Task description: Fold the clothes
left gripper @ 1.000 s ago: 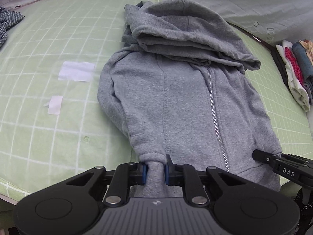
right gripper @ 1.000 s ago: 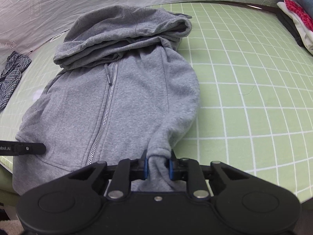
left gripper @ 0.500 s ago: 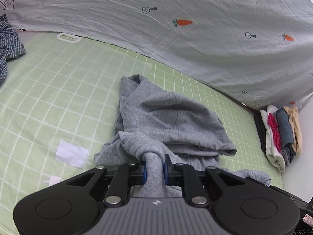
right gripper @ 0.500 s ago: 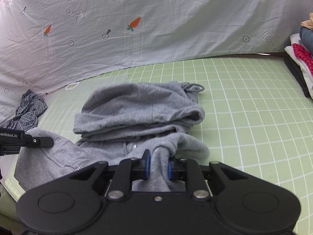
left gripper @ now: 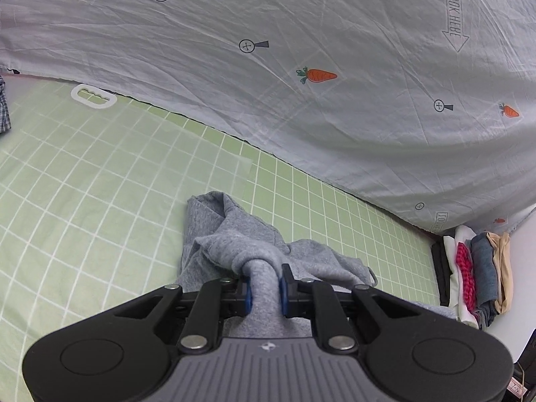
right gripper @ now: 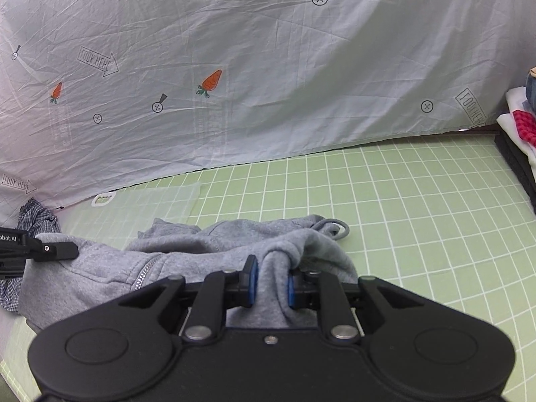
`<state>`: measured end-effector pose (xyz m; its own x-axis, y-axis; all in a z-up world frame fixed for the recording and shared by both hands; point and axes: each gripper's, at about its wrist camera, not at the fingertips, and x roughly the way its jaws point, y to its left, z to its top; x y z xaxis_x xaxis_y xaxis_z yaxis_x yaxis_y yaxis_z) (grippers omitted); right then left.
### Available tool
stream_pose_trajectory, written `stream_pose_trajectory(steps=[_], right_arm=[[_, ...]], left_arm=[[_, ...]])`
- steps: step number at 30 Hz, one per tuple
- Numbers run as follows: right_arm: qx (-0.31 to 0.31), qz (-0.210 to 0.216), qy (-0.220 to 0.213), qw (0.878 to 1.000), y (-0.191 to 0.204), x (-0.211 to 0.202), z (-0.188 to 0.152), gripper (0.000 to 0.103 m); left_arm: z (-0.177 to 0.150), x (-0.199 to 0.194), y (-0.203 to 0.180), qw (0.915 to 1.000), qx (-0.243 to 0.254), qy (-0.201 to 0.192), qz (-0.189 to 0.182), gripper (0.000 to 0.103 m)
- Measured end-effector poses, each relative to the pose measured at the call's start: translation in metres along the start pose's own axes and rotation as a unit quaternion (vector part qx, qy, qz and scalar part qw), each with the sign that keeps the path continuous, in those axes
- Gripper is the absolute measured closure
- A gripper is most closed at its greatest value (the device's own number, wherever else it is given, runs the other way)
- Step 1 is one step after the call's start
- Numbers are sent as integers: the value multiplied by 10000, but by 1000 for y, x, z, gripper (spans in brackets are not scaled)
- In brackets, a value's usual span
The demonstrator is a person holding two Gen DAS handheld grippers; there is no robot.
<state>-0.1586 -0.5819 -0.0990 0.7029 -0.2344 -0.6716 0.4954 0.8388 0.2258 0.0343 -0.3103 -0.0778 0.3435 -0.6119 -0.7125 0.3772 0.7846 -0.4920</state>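
Observation:
A grey zip-up hoodie (left gripper: 231, 234) lies bunched on the green grid mat (left gripper: 83, 174), its lower part doubled over toward the hood. My left gripper (left gripper: 264, 289) is shut on a bunch of the hoodie's hem, lifted over the rest of the garment. In the right wrist view the hoodie (right gripper: 207, 244) shows its zipper and a drawstring loop. My right gripper (right gripper: 270, 284) is shut on the other bottom corner of the hoodie. The left gripper's black tip (right gripper: 50, 251) shows at the left edge of that view.
A stack of folded clothes (left gripper: 475, 274) stands at the mat's right edge, also seen as the stack (right gripper: 519, 124) in the right wrist view. A crumpled checked garment (right gripper: 33, 214) lies at the far left. A pale printed sheet (left gripper: 301, 67) hangs behind the mat.
Both grippers have risen and carried the hoodie's bottom edge forward over its body toward the hood. The flat hoodie is now doubled and bunched below the grippers.

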Motion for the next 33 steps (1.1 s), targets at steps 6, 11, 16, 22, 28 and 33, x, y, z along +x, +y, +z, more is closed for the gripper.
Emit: stream_pose_trajectory(steps=[6, 11, 16, 22, 28, 33], right_arm=[[409, -45, 607, 9973, -11, 73, 2, 81], [403, -28, 793, 9960, -11, 87, -5, 74], [505, -107, 702, 9962, -12, 62, -14, 62], [697, -139, 587, 9957, -13, 33, -33, 51], [895, 45, 675, 9937, -14, 34, -50, 73], [804, 145, 434, 9957, -10, 26, -43, 93]], left_arm=[[12, 68, 4, 9962, -603, 532, 327, 86], [7, 86, 9, 9947, -660, 668, 417, 83], [0, 63, 15, 9955, -731, 525, 293, 76], [-13, 27, 13, 9975, -467, 409, 348, 64], [-34, 30, 16, 9960, -325, 771, 305, 67], [-27, 24, 10, 9967, -167, 786, 73, 96]])
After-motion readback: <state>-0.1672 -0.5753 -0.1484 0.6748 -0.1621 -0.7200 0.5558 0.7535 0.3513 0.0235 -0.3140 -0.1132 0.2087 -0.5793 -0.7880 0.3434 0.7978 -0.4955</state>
